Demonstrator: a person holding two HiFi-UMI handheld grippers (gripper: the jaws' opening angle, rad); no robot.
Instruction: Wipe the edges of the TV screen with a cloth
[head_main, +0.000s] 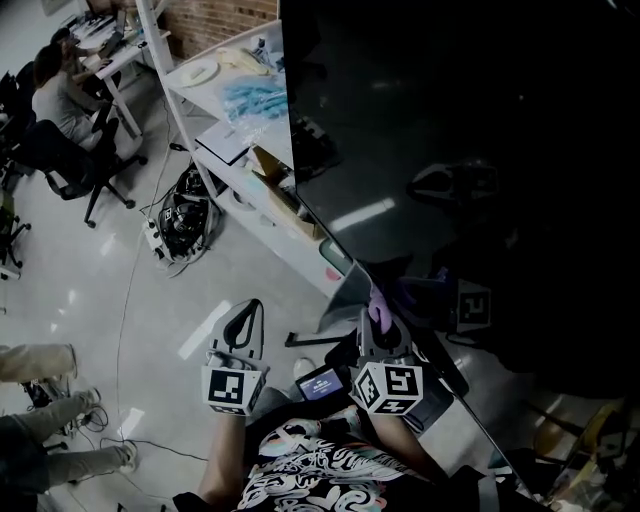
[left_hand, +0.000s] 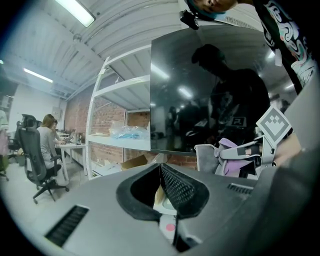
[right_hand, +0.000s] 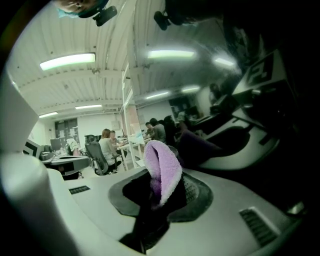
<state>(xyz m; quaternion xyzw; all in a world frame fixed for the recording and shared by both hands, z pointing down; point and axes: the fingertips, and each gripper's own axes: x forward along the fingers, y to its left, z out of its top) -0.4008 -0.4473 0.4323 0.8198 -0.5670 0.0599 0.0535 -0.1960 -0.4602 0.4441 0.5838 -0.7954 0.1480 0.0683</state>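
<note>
While beside TV (head_main: 450, 120), right hand-held gripper (right_hand: 159, 192) clamps cloth (right_hand: 164, 167).

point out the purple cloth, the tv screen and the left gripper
purple cloth (right_hand: 163, 170), right gripper view, on the fold that sticks up from the jaws
tv screen (head_main: 470, 110), head view, on the bare dark glass of its upper part
left gripper (left_hand: 160, 169), left gripper view, where its two tips meet

TV screen (head_main: 470, 110) cut off by my head view's top and right edges, most of the cloth (right_hand: 163, 170) buried between the jaws of my right gripper (right_hand: 159, 192), blue bundle (left_hand: 129, 132) on the shelf (left_hand: 122, 143) too blurred to name
</note>
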